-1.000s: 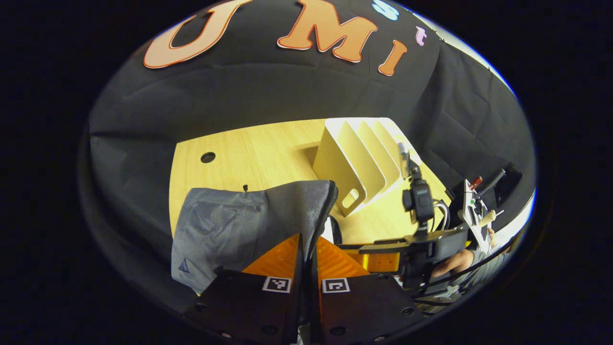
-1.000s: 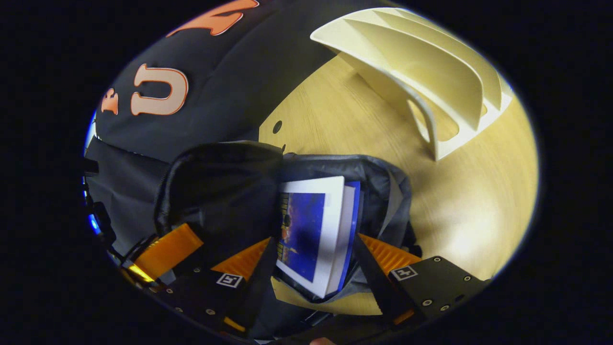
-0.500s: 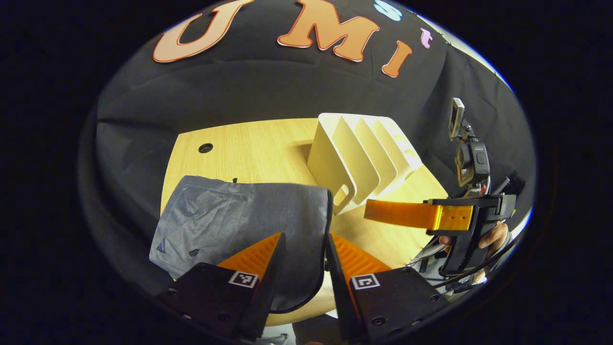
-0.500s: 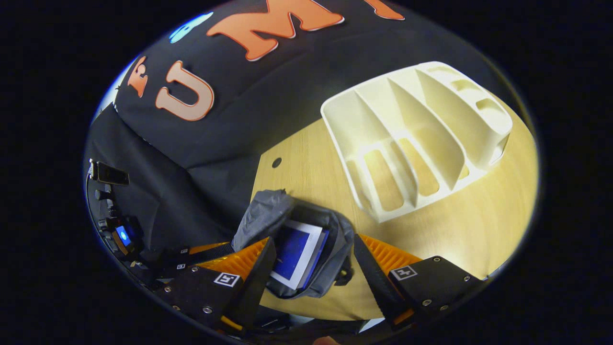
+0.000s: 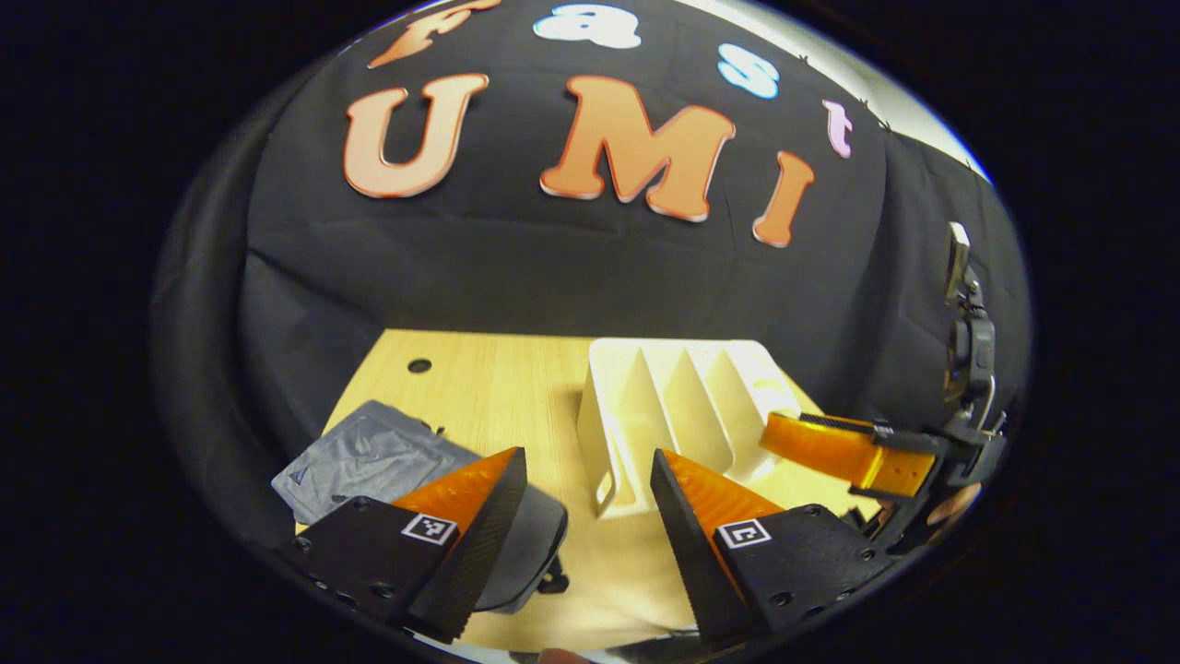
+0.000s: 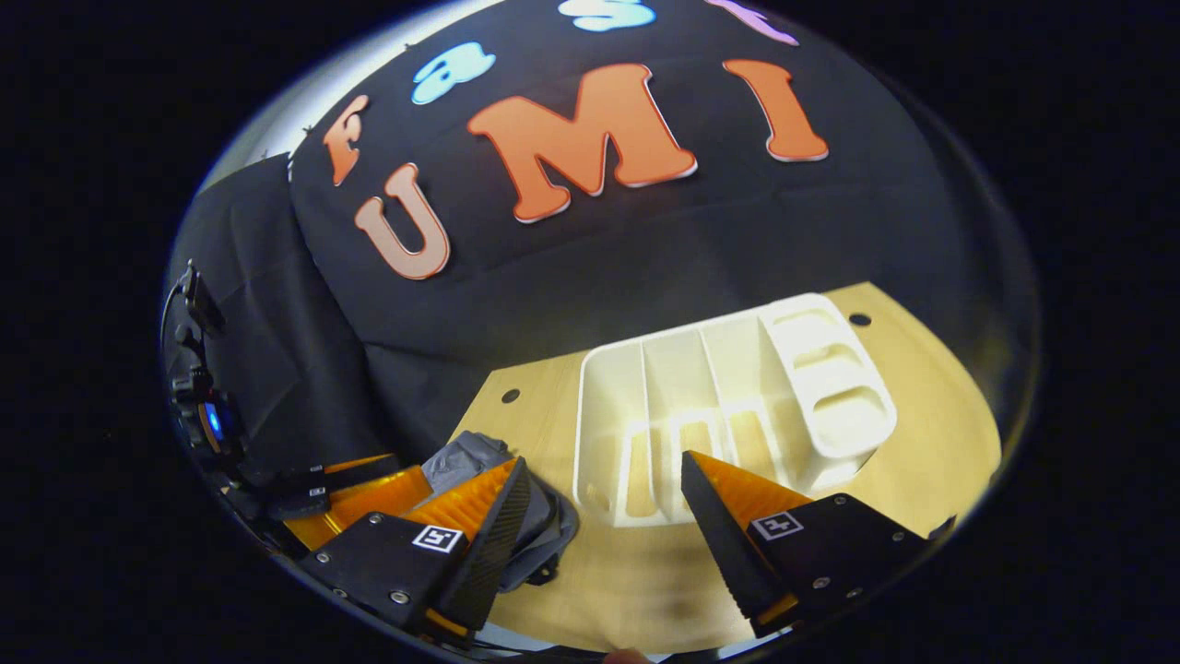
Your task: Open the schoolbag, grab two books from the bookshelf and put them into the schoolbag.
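Both grippers up off the table, nothing in either one

Biggest thing first: the wooden table (image 5: 516,387) runs back to the black cloth wall (image 6: 645,249). On it the cream bookshelf (image 6: 728,406) stands with its slots bare, and just to its left the grey schoolbag (image 5: 369,452) lies slumped near the table's front edge. I can't see into it from here, so no telling where the books are. The left gripper (image 5: 590,516) hangs above the gap between bag and shelf, fingers spread wide with nothing between them. The right gripper (image 6: 604,516) is the same deal, wide open and empty, and you can see it off to the right in the left gripper view.
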The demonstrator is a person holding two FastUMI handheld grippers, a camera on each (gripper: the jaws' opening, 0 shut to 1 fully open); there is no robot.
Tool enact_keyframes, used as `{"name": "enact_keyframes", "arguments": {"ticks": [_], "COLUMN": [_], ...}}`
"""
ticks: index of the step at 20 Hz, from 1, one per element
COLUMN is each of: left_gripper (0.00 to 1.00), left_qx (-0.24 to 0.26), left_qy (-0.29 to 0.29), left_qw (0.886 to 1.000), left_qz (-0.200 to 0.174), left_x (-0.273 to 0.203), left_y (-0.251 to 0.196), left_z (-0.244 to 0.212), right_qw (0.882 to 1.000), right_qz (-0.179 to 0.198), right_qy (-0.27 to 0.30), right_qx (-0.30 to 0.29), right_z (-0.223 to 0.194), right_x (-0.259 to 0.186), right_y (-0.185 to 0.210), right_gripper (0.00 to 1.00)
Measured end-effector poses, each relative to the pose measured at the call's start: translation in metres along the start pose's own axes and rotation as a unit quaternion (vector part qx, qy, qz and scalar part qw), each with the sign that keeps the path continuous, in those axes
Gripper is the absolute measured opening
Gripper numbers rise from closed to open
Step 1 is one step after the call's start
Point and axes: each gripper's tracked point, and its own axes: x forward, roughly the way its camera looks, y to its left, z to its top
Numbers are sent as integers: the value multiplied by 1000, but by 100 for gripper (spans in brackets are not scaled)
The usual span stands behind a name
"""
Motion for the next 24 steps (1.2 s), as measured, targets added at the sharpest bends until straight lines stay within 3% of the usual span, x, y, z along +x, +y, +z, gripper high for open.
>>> {"name": "enact_keyframes", "arguments": {"ticks": [1, 2, 6, 10, 15, 20, 24], "left_gripper": [88, 95, 96, 95, 92, 92, 94], "left_qx": [-1, 1, 5, -19, 2, 45, 45], "left_qy": [-26, -50, -148, -235, -280, -314, -306], "left_qw": [1000, 999, 986, 968, 955, 943, 946], "left_qz": [9, 20, 77, 91, 100, 101, 101], "left_x": [-5, -5, -29, -59, -80, -91, -77], "left_y": [-10, -17, -42, -63, -81, -99, -97], "left_z": [14, 21, 69, 107, 118, 126, 115], "right_qw": [1000, 999, 993, 980, 984, 983, 981], "right_qz": [-1, 1, -4, -8, 5, -9, -16], "right_qy": [-16, -33, -94, -169, -162, -170, -173], "right_qx": [-20, -37, -76, -109, -69, -72, -84], "right_z": [11, 24, 70, 108, 105, 101, 92], "right_x": [-7, -16, -52, -84, -89, -84, -81], "right_y": [-6, -10, -30, -44, -49, -52, -52], "right_gripper": [97, 98, 98, 100, 97, 100, 97]}}
